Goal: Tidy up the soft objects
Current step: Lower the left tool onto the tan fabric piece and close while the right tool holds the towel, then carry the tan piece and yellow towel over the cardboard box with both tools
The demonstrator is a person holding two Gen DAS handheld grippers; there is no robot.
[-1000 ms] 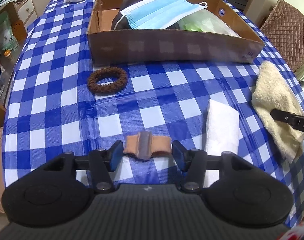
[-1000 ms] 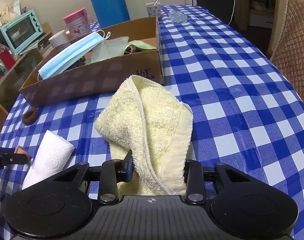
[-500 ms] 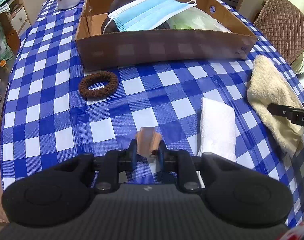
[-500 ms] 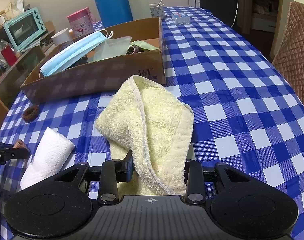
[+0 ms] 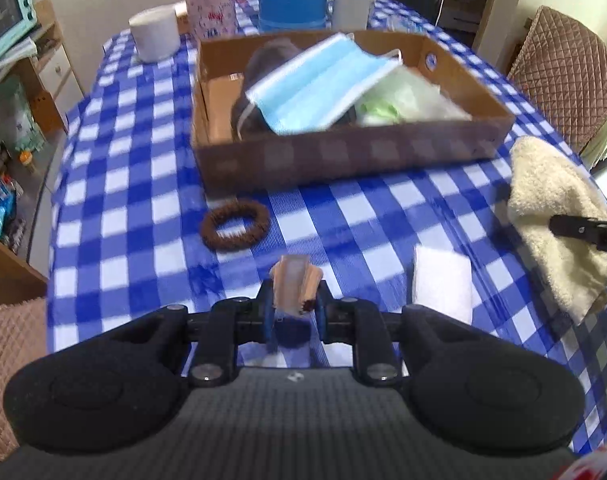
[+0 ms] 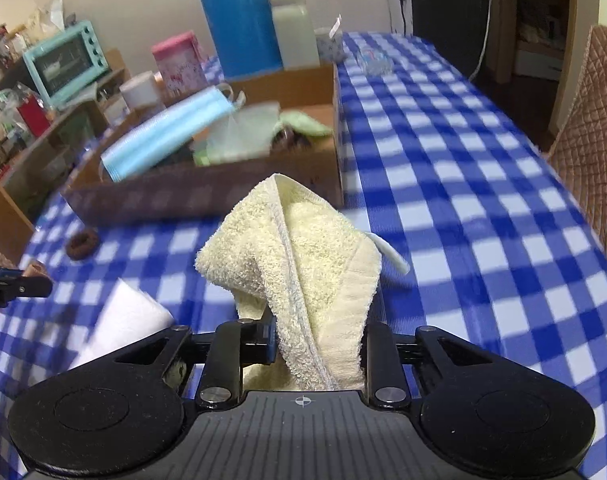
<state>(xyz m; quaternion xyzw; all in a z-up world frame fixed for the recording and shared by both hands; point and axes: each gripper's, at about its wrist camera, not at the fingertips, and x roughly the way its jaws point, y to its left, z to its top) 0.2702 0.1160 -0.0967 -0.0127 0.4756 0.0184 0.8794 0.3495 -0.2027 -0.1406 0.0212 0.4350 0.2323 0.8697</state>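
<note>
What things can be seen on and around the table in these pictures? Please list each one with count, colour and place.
cardboard box: 1, brown, table centre
face mask: 1, blue, in box
hair tie: 1, brown, before box
folded tissue: 1, white, on tablecloth
tablecloth: 1, blue-white check
towel: 1, cream, in right tongs
small pad: 1, tan, in left tongs
blue flask: 1, behind box
toaster oven: 1, teal, side shelf
left tongs: black, gripping pad
right tongs: black, gripping towel

A blue flask [image 6: 237, 16], white bottle [image 6: 294, 26] and pink tin [image 6: 179, 60] stand on the checked table [image 6: 443, 184]; a mint oven [image 6: 65, 62] sits beyond.
</note>
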